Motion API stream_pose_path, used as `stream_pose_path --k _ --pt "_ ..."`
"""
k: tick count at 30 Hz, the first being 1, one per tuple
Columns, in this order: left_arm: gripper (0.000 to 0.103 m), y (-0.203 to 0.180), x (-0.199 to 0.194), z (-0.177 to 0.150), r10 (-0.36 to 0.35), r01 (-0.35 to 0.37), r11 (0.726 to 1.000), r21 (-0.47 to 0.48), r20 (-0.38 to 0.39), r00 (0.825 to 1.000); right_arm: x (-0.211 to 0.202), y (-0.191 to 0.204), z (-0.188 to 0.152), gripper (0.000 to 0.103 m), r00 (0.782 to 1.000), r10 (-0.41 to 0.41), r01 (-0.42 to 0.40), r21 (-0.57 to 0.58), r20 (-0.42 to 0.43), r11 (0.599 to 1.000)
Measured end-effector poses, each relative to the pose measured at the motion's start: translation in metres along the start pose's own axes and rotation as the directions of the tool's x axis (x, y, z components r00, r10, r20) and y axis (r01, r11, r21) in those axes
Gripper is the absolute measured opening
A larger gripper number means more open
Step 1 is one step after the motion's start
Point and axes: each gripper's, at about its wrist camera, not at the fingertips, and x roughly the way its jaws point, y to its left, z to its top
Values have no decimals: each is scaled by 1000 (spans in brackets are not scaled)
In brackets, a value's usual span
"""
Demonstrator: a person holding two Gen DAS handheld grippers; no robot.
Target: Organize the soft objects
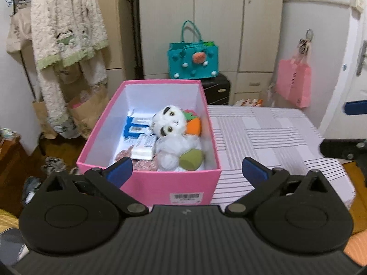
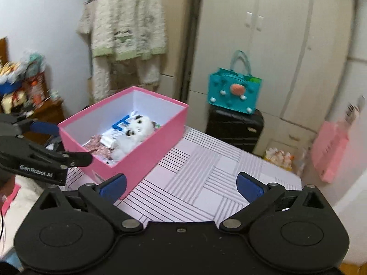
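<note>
A pink box (image 1: pixel 160 188) stands on the striped cloth (image 1: pixel 263 135). Inside lie a white plush toy (image 1: pixel 170 135), an orange plush carrot (image 1: pixel 195 126), a green plush piece (image 1: pixel 191 159), a patterned pink cloth (image 1: pixel 142 163) and blue-white packets (image 1: pixel 137 128). My left gripper (image 1: pixel 188 171) is open and empty just in front of the box. In the right wrist view the box (image 2: pixel 146 146) is ahead on the left with the plush (image 2: pixel 135 130) inside. My right gripper (image 2: pixel 181 185) is open and empty over the cloth (image 2: pixel 206 171). The left gripper (image 2: pixel 52 142) shows at the left edge.
A teal felt bag (image 1: pixel 193 60) sits on a black suitcase (image 1: pixel 216 89) before a wardrobe (image 1: pixel 229 23). Fluffy garments (image 1: pixel 66 34) hang at the left over paper bags (image 1: pixel 89 110). A pink bag (image 1: pixel 293 82) hangs at the right. A cluttered wooden stand (image 2: pixel 34 105) is at far left.
</note>
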Motion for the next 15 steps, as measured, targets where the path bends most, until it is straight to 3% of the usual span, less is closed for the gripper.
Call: stream_pose_path --k 6,15 --pt "103 -12 -6 1 101 -100 995 18 -58 993 -11 -11 -24 103 1000 15 -17 134 16 991" --pt "103 -24 -20 -6 76 -76 997 3 -38 996 -42 3 -44 103 996 -42 29 149 82 988"
